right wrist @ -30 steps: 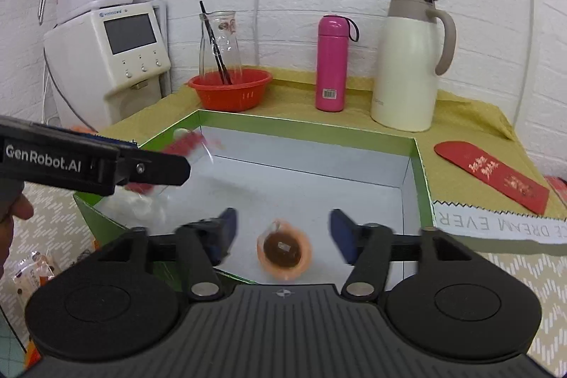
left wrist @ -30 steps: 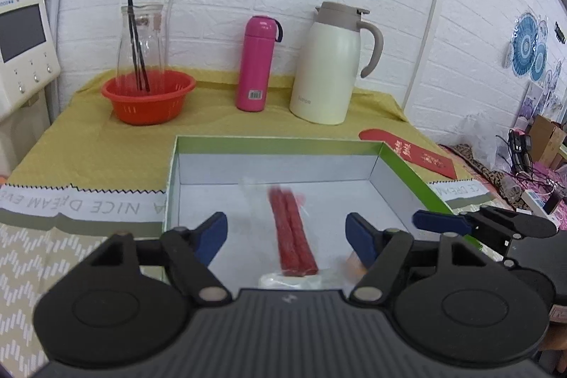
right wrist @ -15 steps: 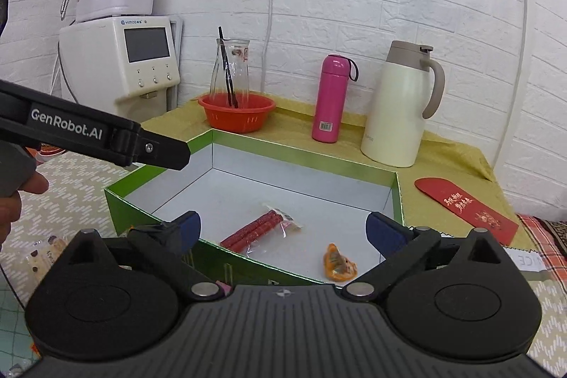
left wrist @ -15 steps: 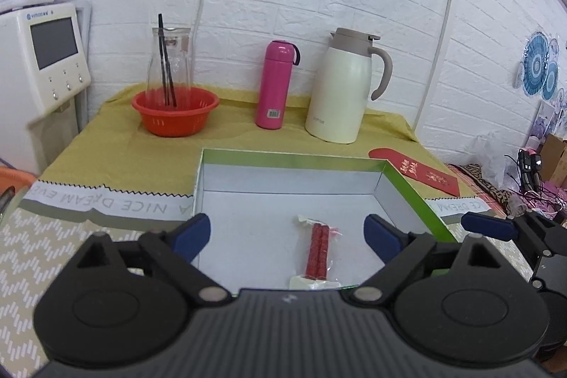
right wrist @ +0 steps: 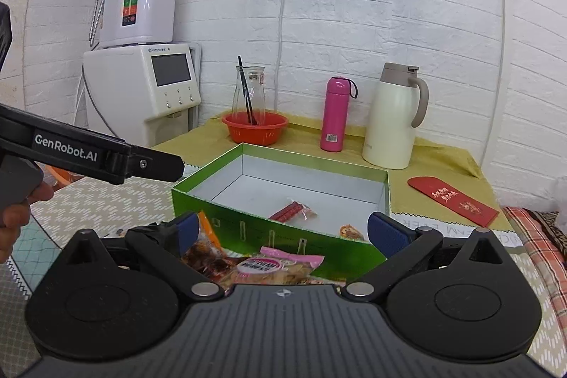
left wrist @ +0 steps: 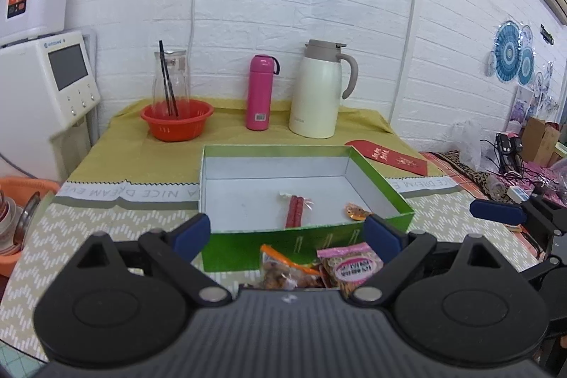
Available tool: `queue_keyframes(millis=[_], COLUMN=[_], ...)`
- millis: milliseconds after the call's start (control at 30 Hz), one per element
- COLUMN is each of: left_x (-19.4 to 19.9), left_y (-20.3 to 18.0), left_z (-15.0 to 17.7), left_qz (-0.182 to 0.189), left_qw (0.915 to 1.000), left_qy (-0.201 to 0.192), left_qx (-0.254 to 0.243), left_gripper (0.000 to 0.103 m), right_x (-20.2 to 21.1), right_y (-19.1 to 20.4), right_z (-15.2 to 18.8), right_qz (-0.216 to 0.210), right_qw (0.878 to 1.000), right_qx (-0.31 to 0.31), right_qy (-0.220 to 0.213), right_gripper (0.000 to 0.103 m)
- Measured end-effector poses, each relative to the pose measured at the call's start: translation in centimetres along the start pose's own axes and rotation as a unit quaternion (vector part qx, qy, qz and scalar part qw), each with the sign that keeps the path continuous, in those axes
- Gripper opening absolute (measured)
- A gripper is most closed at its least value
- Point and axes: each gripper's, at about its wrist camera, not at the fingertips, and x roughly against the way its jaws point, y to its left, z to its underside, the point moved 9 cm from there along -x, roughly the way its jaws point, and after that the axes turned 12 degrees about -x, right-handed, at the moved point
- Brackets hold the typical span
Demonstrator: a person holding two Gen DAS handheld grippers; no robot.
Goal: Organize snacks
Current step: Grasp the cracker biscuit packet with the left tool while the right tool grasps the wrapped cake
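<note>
Left hand-held gripper [left wrist: 287, 233]: jaws wide, nothing between the pads; they have just been opening. Right hand-held gripper [right wrist: 287, 232]: jaws also spread wide, holding nothing.

Red sausage stick pack [left wrist: 295, 214] lies flat on the floor of the green box [left wrist: 248, 247], just beyond the left gripper's fingertips, long axis running straight away from it. Small orange snack [left wrist: 355, 211] beside it, toward the right finger. Pink packet [left wrist: 349, 266] and orange packet [left wrist: 280, 271] on the tabletop [left wrist: 106, 204], below the jaws, outside the box.
</note>
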Motion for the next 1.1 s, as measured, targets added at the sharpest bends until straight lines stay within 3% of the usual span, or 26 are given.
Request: queue_keyframes(millis=[167, 367, 600, 767, 900, 933, 1100], left_x=[3.5, 6.2, 8.4, 10.1, 10.1, 9.9, 8.4], left_y=[-1.3, -1.2, 1.4, 3.5, 3.4, 3.2, 1.2], left_z=[3.2, 8.0, 13.5, 14.9, 15.4, 15.5, 15.7], left_qz=[0.005, 0.016, -0.022, -0.048, -0.033, -0.026, 0.015], left_qw=[0.9998, 0.9992, 0.9965, 0.995, 0.9951, 0.9953, 0.9955], left_qy=[0.015, 0.031, 0.076, 0.076, 0.078, 0.08, 0.085], left_qx=[-0.01, 0.018, 0.027, 0.045, 0.051, 0.049, 0.039], left_gripper=[0.092, 0.092, 0.092, 0.092, 0.092, 0.092, 0.092], right_x=[3.4, 5.4, 5.0, 2.7, 1.4, 1.4, 2.6], right_y=[1.7, 3.6, 7.0, 10.3, 10.9, 10.6, 8.0], right_z=[3.0, 7.5, 11.1, 12.1, 12.8, 13.0, 13.7], right_qz=[-0.026, -0.047, -0.086, -0.106, -0.094, -0.089, -0.084], right_qw=[1.0, 0.998, 0.994, 0.99, 0.991, 0.991, 0.991], right_qx=[0.014, 0.023, 0.009, 0.008, 0.009, 0.01, -0.014], right_qy=[0.007, 0.029, 0.068, 0.09, 0.096, 0.098, 0.107], right_gripper=[0.103, 0.103, 0.103, 0.103, 0.103, 0.094, 0.092])
